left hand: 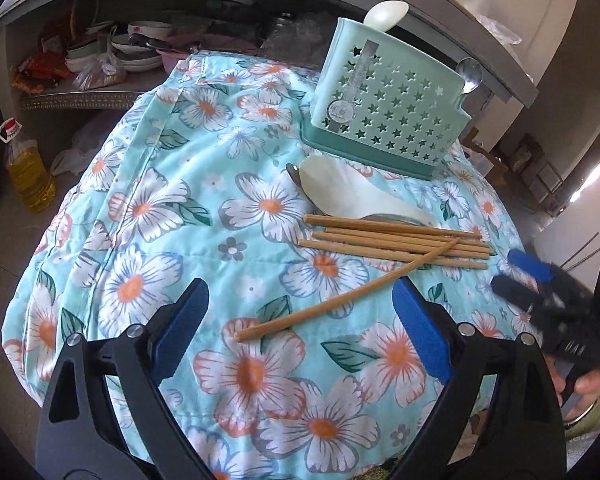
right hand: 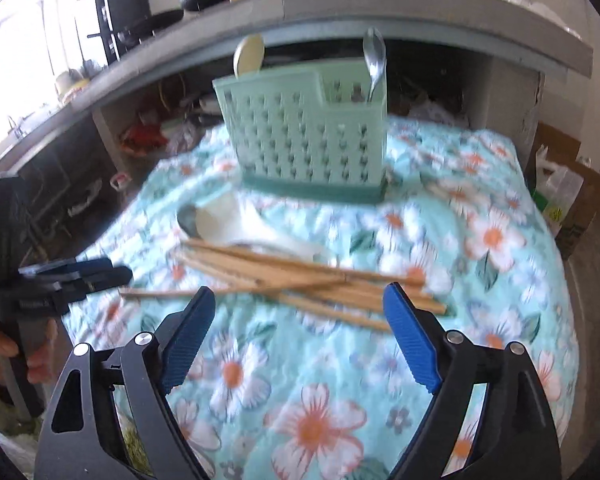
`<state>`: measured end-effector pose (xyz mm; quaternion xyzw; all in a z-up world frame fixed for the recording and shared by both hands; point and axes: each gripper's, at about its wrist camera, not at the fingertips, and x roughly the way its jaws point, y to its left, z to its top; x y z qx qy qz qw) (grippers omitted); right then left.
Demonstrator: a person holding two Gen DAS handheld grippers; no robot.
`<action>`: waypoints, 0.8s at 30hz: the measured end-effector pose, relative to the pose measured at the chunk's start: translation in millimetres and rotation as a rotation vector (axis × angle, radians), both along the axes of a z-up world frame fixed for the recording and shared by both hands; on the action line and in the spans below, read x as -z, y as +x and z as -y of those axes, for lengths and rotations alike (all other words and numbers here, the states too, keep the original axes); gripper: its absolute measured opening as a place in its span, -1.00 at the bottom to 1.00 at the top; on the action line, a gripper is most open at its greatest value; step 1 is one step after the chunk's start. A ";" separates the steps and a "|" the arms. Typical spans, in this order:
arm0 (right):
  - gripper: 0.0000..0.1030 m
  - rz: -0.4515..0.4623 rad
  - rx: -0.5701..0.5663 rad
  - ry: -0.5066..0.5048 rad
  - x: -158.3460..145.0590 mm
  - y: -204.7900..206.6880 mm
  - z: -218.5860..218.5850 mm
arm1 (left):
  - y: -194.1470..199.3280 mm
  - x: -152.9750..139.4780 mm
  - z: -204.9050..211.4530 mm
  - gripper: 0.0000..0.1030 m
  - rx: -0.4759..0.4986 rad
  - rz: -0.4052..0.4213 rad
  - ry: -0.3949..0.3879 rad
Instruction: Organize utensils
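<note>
A mint-green star-holed utensil holder point(left hand: 384, 120) point(right hand: 312, 136) stands at the far side of the floral cloth point(left hand: 160, 208). A white spoon point(left hand: 384, 14) and a metal spoon point(left hand: 470, 74) stick out of it. In front lie a white ladle-like spoon point(left hand: 348, 194) point(right hand: 236, 220) over a metal spoon point(left hand: 294, 172), then several wooden chopsticks point(left hand: 396, 242) point(right hand: 300, 276). One chopstick point(left hand: 340, 300) lies slanted towards my left gripper point(left hand: 300, 312), which is open and empty just short of its near end. My right gripper point(right hand: 300, 300) hovers open over the near side of the chopstick pile, holding nothing.
A grey counter overhangs the far side, with a shelf of bowls and bags point(left hand: 140, 52) beneath it. An oil bottle point(left hand: 26, 172) stands on the floor at the left. A cardboard box with a plastic bag point(right hand: 560, 192) sits off the cloth's right edge.
</note>
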<state>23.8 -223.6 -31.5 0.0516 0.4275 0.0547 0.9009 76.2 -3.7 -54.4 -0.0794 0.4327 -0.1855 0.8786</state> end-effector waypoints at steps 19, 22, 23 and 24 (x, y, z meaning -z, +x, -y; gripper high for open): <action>0.88 -0.122 0.010 -0.094 40.2 -5.2 -10.4 | 30.0 -3.7 -3.3 0.84 -0.050 -0.029 -0.067; 0.88 -0.110 0.012 -0.087 40.6 -7.1 -9.9 | 39.8 -5.0 -2.4 0.84 -0.045 -0.034 -0.089; 0.88 -0.106 0.013 -0.086 41.0 -7.4 -9.5 | 44.3 -5.8 -1.8 0.84 -0.042 -0.032 -0.089; 0.88 -0.101 0.013 -0.084 41.1 -8.2 -9.4 | 49.8 -7.0 -1.2 0.84 -0.046 -0.030 -0.082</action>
